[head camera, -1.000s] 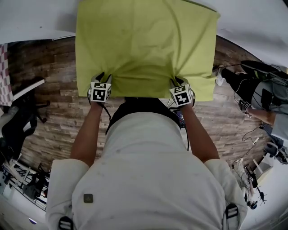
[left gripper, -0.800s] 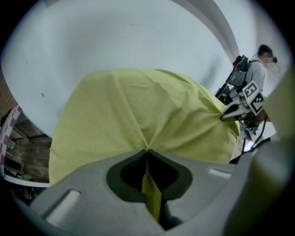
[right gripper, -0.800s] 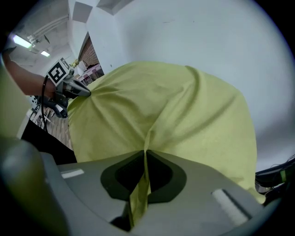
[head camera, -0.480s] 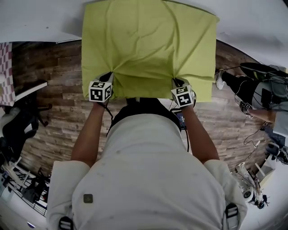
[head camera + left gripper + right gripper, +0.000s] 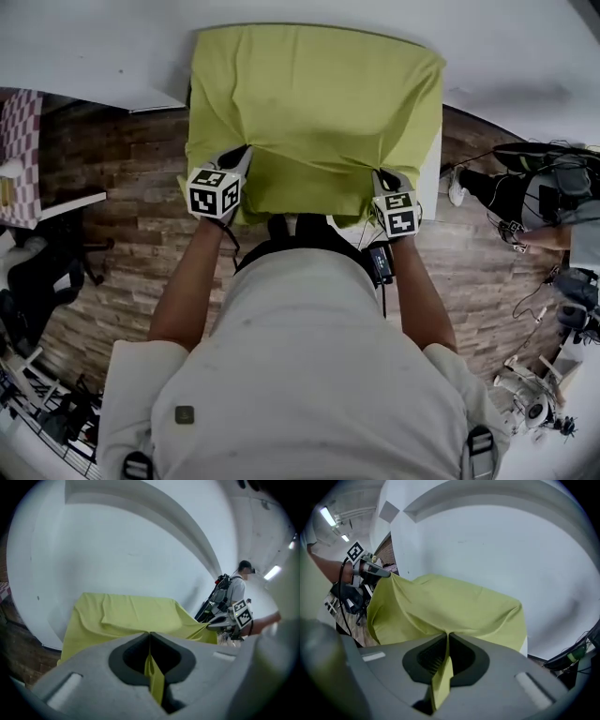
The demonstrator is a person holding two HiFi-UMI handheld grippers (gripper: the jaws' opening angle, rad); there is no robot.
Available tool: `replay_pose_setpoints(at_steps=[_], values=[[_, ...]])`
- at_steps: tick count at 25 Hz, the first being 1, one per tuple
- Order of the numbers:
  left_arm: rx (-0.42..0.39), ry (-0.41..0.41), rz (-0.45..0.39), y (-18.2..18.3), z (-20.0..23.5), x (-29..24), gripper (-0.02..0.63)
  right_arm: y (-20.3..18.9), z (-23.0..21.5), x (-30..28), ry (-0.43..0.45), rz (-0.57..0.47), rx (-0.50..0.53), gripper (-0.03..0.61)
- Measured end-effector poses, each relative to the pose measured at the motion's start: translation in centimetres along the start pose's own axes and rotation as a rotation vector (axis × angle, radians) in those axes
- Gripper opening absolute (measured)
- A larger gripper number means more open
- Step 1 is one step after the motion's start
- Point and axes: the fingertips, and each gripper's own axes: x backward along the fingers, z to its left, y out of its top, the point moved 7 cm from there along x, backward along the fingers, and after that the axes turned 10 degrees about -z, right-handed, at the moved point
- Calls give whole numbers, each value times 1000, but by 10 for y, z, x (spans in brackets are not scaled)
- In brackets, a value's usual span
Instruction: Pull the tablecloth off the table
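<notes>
While its jaws sit pressed together, the left gripper [image 5: 150, 635] pinches a thin fold of the yellow-green fabric tablecloth [image 5: 133, 616], and a strip of the cloth runs back between the pads toward the camera. The right gripper [image 5: 447, 634] is the same: jaws closed on a fold of the cloth, with a tail of fabric hanging through the gap. In the head view the left gripper [image 5: 238, 157] grips the near hem at centre left and the right gripper [image 5: 382, 178] grips it at centre right, well apart from each other. Each marker cube faces up, and a bare forearm runs from each gripper down toward the lower frame. Creases fan out from both pinch points, and the hem between them is drawn into a taut band. The tablecloth [image 5: 319, 94] fills the upper centre of the frame, draped over the white table [image 5: 431, 173]; a bare strip of the table shows along the cloth's right edge. Brown wood-plank floor [image 5: 122, 187] lies to the left and right of the table. A second person [image 5: 553, 202] stands at the right edge. The wearer's white shirt [image 5: 309, 375] fills the lower frame.
</notes>
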Motion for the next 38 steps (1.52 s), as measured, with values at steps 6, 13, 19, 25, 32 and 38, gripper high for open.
replay_pose_setpoints(at_steps=[6, 13, 19, 25, 32, 38], values=[[-42, -72, -117, 44, -21, 27, 5, 41, 0, 40, -68, -142, -4, 15], [-109, -152, -274, 115, -46, 73, 5, 112, 0, 107, -173, -349, 69, 15], [-221, -182, -435, 174, -64, 135, 6, 163, 23, 168, -215, -512, 103, 15], [-250, -195, -526, 193, -78, 181, 6, 187, 57, 214, -208, -628, 142, 17], [-276, -197, -594, 197, -111, 217, 6, 198, 63, 255, -191, -717, 180, 17], [-298, -155, -631, 192, -157, 235, 6, 185, 54, 285, -141, -777, 188, 17]])
